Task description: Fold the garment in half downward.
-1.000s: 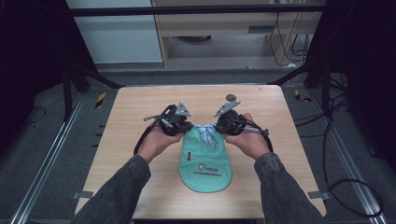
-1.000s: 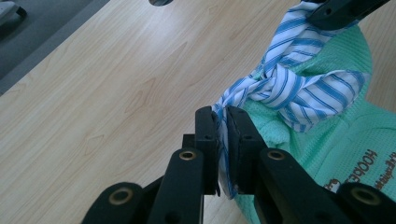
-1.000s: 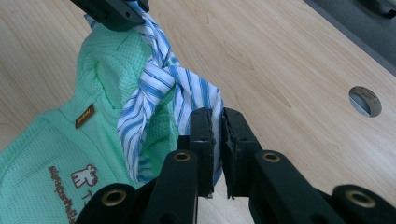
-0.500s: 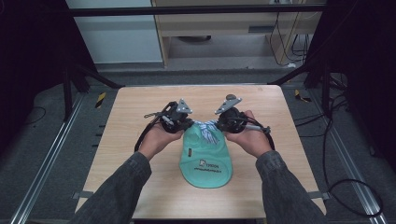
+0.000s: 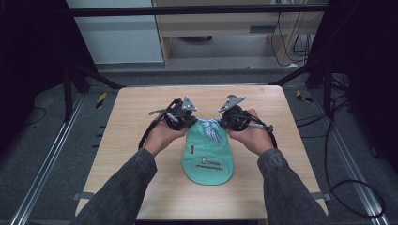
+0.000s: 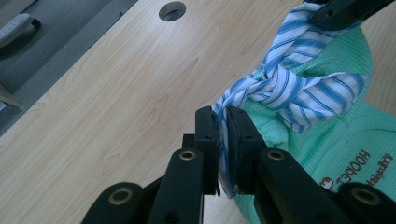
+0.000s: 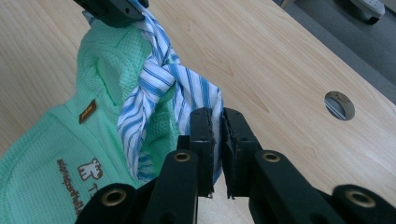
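Since the earlier frame the hands have drawn slightly apart, each claw, left (image 6: 222, 135) and right (image 7: 215, 140), clamped on a striped cloth (image 6: 285, 88) end, probably tightening its knot over the green bag (image 5: 209, 157).

The desk (image 6: 116, 93) is pale wood with a fine grain, smooth and a little shiny. The green cloth (image 7: 42, 144) beside the right tool (image 7: 214, 128) has a rough waffle weave and looks matt. The striped cloth (image 6: 299, 88), blue and white, is thin and smooth, pinched between the jaws of the left tool (image 6: 222, 123). Both tools look like black matt plastic with brass-coloured metal rivets.
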Available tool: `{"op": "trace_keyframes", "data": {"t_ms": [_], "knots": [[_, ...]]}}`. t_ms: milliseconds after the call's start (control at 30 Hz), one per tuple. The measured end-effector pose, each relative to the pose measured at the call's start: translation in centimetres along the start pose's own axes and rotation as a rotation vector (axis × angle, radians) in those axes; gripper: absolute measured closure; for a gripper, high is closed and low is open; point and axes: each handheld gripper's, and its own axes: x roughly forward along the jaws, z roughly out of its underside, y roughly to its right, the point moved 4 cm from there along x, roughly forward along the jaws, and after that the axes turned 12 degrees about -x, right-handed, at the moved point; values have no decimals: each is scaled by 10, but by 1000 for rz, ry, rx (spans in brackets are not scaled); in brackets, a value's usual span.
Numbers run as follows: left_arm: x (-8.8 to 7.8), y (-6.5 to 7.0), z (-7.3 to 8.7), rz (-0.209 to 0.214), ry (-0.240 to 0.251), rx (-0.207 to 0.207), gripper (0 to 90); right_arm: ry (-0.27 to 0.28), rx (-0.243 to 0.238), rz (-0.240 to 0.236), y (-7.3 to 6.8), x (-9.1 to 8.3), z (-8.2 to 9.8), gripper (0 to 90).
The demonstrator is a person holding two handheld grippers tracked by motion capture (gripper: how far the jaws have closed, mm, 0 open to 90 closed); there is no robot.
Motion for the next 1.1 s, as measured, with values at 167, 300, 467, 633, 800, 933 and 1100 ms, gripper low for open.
{"op": "trace_keyframes", "data": {"t_ms": [167,300,467,633,800,933,1100], "knots": [[3,-3,-1,-3,4,-8,834,5,5,4,5,5,2,833],[5,-1,3,-10,4,5,833,8,-10,2,1,7,4,833],[3,8,10,-5,7,25,832,7,-19,5,-4,7,10,833],[3,16,15,1,10,42,830,10,-23,9,-11,4,17,833],[3,19,18,12,14,46,831,25,-13,8,-17,0,22,833],[4,14,11,2,17,39,832,21,-12,17,-13,-1,20,833],[3,5,-2,-17,27,34,832,26,-8,42,-3,0,11,833]]}}
